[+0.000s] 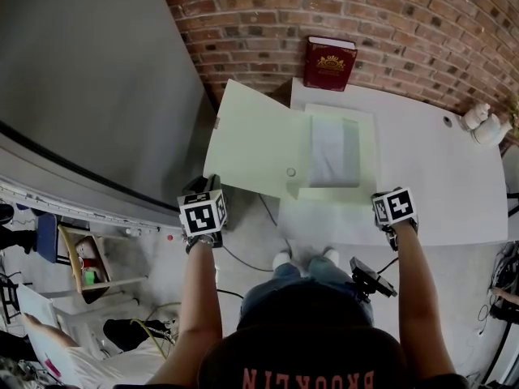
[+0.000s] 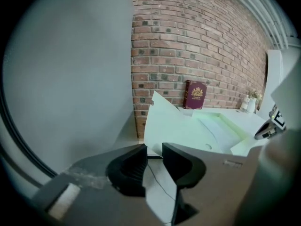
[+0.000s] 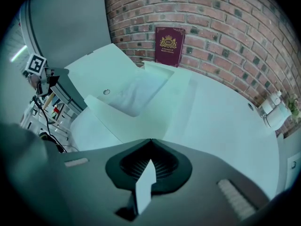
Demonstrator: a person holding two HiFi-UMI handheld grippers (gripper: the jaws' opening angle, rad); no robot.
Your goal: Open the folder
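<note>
One folder (image 1: 280, 144) is lying open on the white table (image 1: 430, 168). It is pale green, and its cover is swinging out flat to the left, overhanging the table's left edge. One round fastener (image 1: 290, 172) is sitting on the cover near the fold. One stack of white paper (image 1: 335, 151) is resting in the folder's right half.

Two grippers are in use:

- The left gripper (image 2: 154, 150) is hovering off the table's left side, just beside the near corner of the overhanging cover. Its jaws are standing a narrow gap apart, and nothing is sitting between them; only floor and a cable are showing through the gap.
- The right gripper (image 3: 150, 141) is pointing steeply down at the near right corner of the folder. Its jaws are pressing together at the tips with nothing visibly clamped. Whether the tips are touching the folder cannot be told.

One maroon book (image 1: 329, 64) is standing upright against the brick wall (image 1: 389, 14), just behind the folder. Two small white objects (image 1: 482, 124) are standing together at the table's far right corner, well apart from the folder.
</note>
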